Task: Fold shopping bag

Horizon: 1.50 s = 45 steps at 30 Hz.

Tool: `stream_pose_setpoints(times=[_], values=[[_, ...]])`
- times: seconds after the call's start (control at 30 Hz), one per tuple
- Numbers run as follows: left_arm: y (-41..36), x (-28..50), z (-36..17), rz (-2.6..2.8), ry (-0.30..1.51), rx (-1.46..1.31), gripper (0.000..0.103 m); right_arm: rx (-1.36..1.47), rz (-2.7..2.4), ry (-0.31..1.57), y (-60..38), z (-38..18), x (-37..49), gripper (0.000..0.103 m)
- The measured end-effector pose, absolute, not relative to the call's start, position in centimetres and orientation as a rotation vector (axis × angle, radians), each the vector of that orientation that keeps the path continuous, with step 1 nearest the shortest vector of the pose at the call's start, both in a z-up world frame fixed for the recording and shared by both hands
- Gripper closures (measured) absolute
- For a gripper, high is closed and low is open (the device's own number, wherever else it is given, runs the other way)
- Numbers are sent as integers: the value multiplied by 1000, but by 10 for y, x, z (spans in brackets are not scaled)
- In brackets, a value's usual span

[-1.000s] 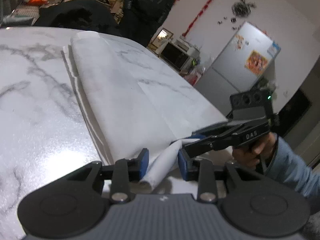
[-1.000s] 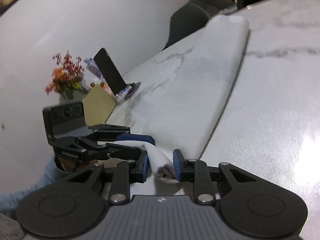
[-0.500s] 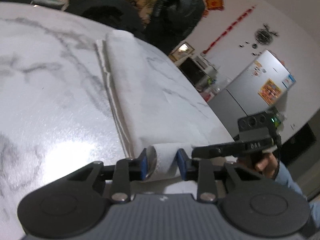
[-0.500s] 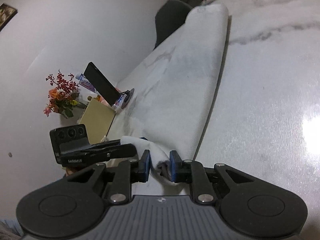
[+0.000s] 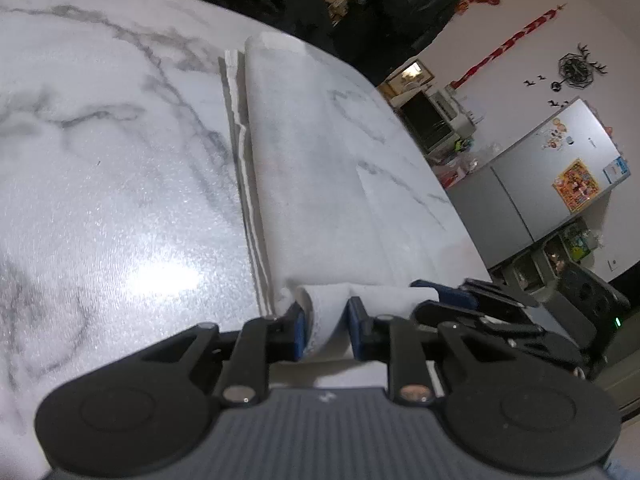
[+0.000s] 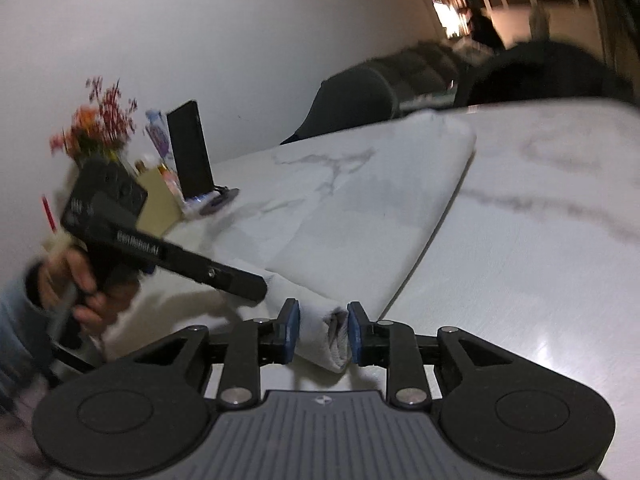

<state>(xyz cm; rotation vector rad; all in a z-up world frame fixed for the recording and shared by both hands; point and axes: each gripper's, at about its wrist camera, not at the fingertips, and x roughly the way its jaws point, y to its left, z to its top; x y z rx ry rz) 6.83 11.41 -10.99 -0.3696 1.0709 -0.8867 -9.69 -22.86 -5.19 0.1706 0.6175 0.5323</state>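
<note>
The white shopping bag (image 5: 320, 180) lies as a long folded strip on the marble table (image 5: 100, 180), running away from me. Its near end is turned up into a small roll. My left gripper (image 5: 327, 330) is shut on that roll at the strip's left corner. My right gripper (image 6: 322, 332) is shut on the same rolled end at the other corner of the bag (image 6: 360, 220). Both grippers sit close together: the right gripper (image 5: 436, 292) shows at the right of the left wrist view, and the left gripper (image 6: 256, 286), held by a hand, reaches in from the left of the right wrist view.
A phone on a stand (image 6: 190, 148), flowers (image 6: 96, 128) and a tan box (image 6: 156, 200) stand near the table's left end. Dark chairs (image 6: 360, 96) line the far edge. A person in black (image 5: 400, 0) stands beyond the table, near a fridge (image 5: 560, 184).
The bag's near end has gone from a loose lifted flap to a rolled end lying over the strip. Both grippers have stayed on it and moved forward, and the left gripper's jaws have narrowed.
</note>
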Motion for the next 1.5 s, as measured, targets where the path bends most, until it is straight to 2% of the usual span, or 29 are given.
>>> stream_pose_setpoints(times=[0.13,0.27,0.43,0.63,0.7,0.77,0.83,0.97,1.07,1.5], values=[[108,74,-110,-872,1106,-359,84,66,471,539,-223,-39,-111,80],[105,73,-110,-861,1110,-354,84,-42,498,510,-201,-31,-117,85],[101,72,-108,-858,1098,-364,84,-150,500,543,-176,-43,-115,93],[97,57,-103,-870,1002,-294,82,-163,491,615,-172,-50,-100,94],[94,50,-96,-851,969,-246,77,-154,496,638,-174,-51,-94,94],[91,41,-87,-831,926,-175,64,-154,504,654,-174,-51,-89,94],[87,28,-75,-792,847,-58,58,-177,511,658,-172,-51,-88,94],[76,4,-54,-823,674,130,58,-163,528,675,-175,-51,-84,94],[61,-6,-46,-898,605,236,63,-125,546,685,-182,-52,-80,94],[51,-20,-66,-963,588,439,66,-88,587,711,-189,-50,-73,94]])
